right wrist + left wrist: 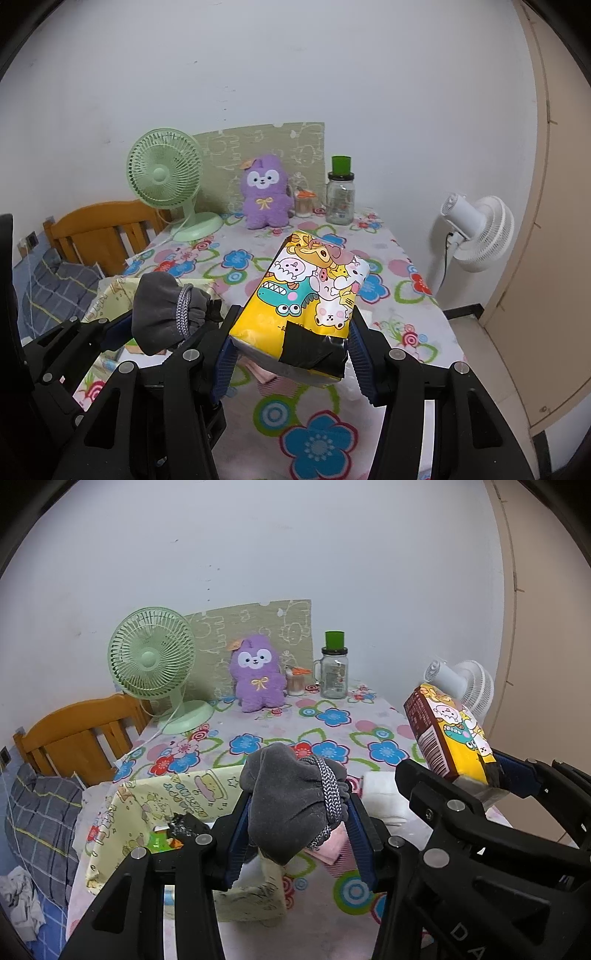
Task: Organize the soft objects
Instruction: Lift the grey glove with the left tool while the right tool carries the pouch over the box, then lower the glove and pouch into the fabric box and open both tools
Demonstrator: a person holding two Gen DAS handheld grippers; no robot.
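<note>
My left gripper (295, 805) is shut on a grey drawstring pouch (291, 794), held above the flowered table; the same pouch (162, 314) shows at the left of the right wrist view. My right gripper (291, 332) is shut on a yellow cartoon-printed tissue pack (310, 299) with black tape on its near end; that pack (450, 734) appears at the right of the left wrist view. A pale yellow fabric storage box (155, 805) stands on the table's near left, below the pouch. A purple plush toy (256, 677) sits at the back of the table.
A green desk fan (153, 657), a glass jar with a green lid (334, 672) and a small cup (295, 683) line the far edge. A white fan (480, 232) stands right of the table. A wooden chair (74, 734) and bedding (40, 823) lie left. Pink and white cloths (384, 797) rest under the grippers.
</note>
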